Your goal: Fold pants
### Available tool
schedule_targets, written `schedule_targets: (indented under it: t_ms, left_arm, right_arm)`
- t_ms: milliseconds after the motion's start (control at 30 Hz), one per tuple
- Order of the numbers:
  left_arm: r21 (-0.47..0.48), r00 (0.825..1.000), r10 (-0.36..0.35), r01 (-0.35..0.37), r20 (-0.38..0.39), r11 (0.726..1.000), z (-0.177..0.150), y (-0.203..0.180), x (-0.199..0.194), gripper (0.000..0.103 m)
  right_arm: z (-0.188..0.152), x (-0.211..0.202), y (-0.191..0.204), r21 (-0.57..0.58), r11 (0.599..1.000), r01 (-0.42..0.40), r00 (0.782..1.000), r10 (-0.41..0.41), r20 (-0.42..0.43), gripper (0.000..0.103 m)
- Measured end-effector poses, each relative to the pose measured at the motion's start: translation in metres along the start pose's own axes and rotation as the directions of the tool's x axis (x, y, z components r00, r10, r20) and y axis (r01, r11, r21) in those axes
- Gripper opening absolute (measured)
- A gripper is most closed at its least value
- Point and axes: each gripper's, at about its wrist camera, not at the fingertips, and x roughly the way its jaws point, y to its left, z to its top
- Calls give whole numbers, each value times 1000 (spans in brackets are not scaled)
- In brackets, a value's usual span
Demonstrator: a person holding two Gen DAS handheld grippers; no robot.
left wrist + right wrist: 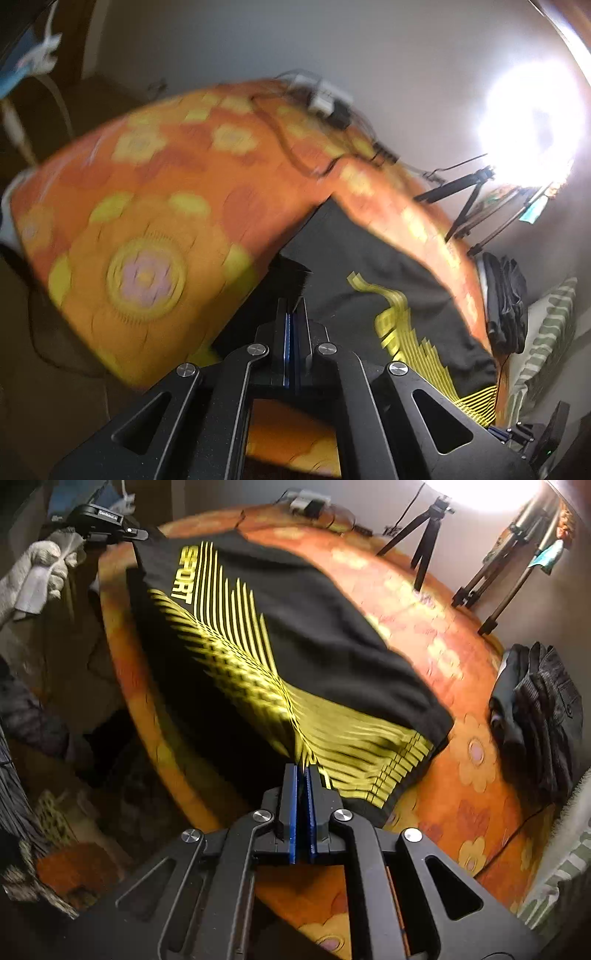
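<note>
The black pants (303, 642), printed with yellow stripes and the word "SPORT", lay spread across a bed covered by an orange flowered sheet (476, 775). The right gripper (303, 775) had its jaws closed tight on the near edge of the pants, right where the yellow stripes converged, and the cloth rose in a ridge toward the blue pads. At the far corner of the garment the left gripper (107, 531) showed in the right wrist view, held by a hand in a white glove (44, 568). In its own view the left gripper (294, 306) had its jaws pressed together on a pinch of black fabric (295, 277), with the pants (369, 258) stretching away to the right (this picture was heavily blurred). A dark folded garment (535, 716) sat on the bed well apart from the pants, and tripods (424, 539) stood beyond under a bright lamp (532, 125).
</note>
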Motion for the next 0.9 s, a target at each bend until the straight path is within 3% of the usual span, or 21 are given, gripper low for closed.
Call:
schedule_targets:
  t_ms: [100,300,600,700,733,767,800,833,867,900]
  left_arm:
    - [-21,1000,6,-6,-20,1000,-10,12,6,0]
    - [35,999,35,-35,1,999,-15,15,3,0]
    - [92,997,82,-82,0,992,-15,16,9,1]
    - [98,996,86,-87,11,991,-14,17,0,8]
    - [103,995,92,-94,26,990,-13,17,-5,14]
    - [101,995,95,-99,40,990,-12,18,-10,19]
    - [99,994,95,-99,48,990,-11,18,-14,20]
    - [98,994,93,-99,62,990,-9,19,-19,20]
    - [103,993,94,-102,77,989,-8,17,-23,20]
    - [111,991,94,-104,91,988,-6,13,-26,20]
  right_arm:
    - [-7,5,2,-8,1000,14,1000,-14,-26,6]
    - [-3,8,7,-7,999,35,999,-35,-34,5]
    - [-15,5,16,11,1000,3,997,-2,-74,5]
    - [-21,-7,8,70,997,-26,998,30,-55,8]
    - [-24,-14,1,111,992,-63,997,66,-31,11]
    - [-27,-20,-4,141,986,-89,996,91,-7,26]
    - [-30,-29,-13,184,976,-118,993,115,31,48]
    - [-36,-41,-26,246,958,-150,987,129,98,58]
    - [-40,-47,-34,283,945,-164,982,130,138,64]
    - [-46,-55,-51,353,913,-203,970,138,203,64]
